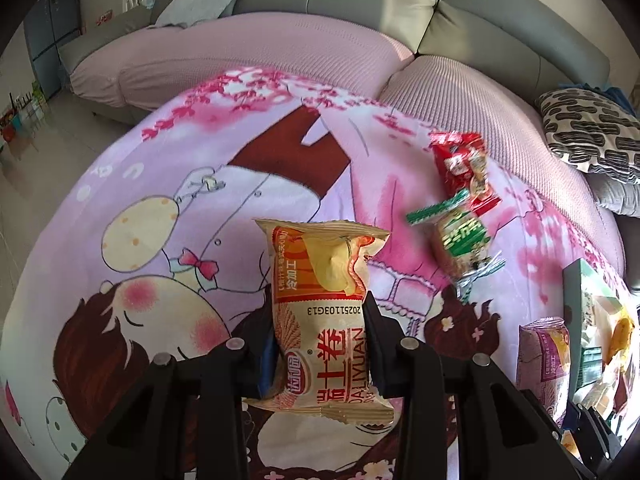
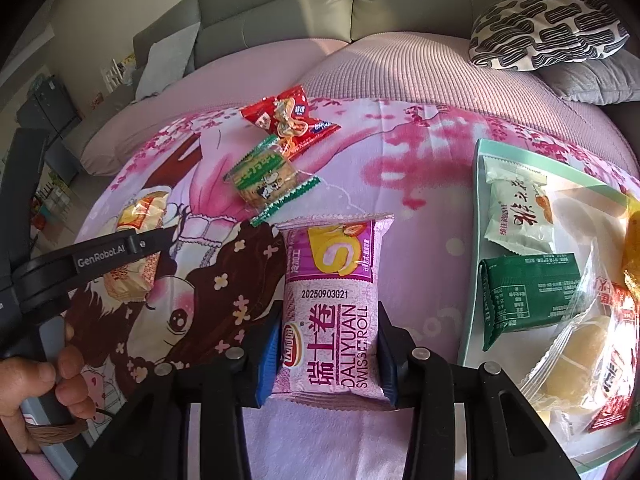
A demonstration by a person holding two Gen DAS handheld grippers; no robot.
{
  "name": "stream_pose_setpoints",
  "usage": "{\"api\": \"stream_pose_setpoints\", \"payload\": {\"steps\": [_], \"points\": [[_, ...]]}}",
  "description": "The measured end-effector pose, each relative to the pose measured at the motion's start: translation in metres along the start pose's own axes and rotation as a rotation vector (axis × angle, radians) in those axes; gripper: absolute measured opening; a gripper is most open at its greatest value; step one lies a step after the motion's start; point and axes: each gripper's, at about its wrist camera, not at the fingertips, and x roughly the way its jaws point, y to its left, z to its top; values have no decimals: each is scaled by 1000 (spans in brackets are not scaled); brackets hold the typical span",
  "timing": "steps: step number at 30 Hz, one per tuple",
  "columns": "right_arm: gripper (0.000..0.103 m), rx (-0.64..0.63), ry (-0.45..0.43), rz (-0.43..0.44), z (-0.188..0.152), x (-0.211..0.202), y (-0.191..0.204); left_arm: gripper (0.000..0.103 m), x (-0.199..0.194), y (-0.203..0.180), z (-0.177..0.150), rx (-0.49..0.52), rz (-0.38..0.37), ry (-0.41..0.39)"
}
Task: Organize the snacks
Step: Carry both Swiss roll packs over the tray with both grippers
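Note:
My left gripper is shut on an orange Swiss roll packet, held above the cartoon blanket. My right gripper is shut on a purple Swiss roll packet. In the right wrist view the left gripper and its orange packet are at the left. A red snack packet and a green-ended biscuit packet lie on the blanket. A pale green tray at the right holds several packets, among them a white one and a dark green one.
A grey sofa with a pink cover runs behind the blanket. A black-and-white patterned pillow and a grey cushion lie at the back right. The tray's edge and the purple packet show in the left wrist view.

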Motion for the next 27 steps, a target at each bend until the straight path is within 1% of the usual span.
{"api": "stream_pose_setpoints", "payload": {"steps": [7,14,16,19,22,27], "points": [[43,11,-48,13,6,-18,-3,38,-22,-11,7,21,-22,-58],[43,46,-104,18,12,-40,-16,38,-39,-36,9,74,-64,-102],[43,66,-127,12,14,-50,-25,38,-44,-48,8,96,-84,-106],[43,108,-159,-6,18,-63,-44,38,-47,-75,7,159,-114,-107],[43,154,-194,-37,20,-78,-66,38,-52,-106,7,209,-178,-112],[43,241,-231,-100,20,-96,-108,38,-60,-156,3,300,-254,-114]]}}
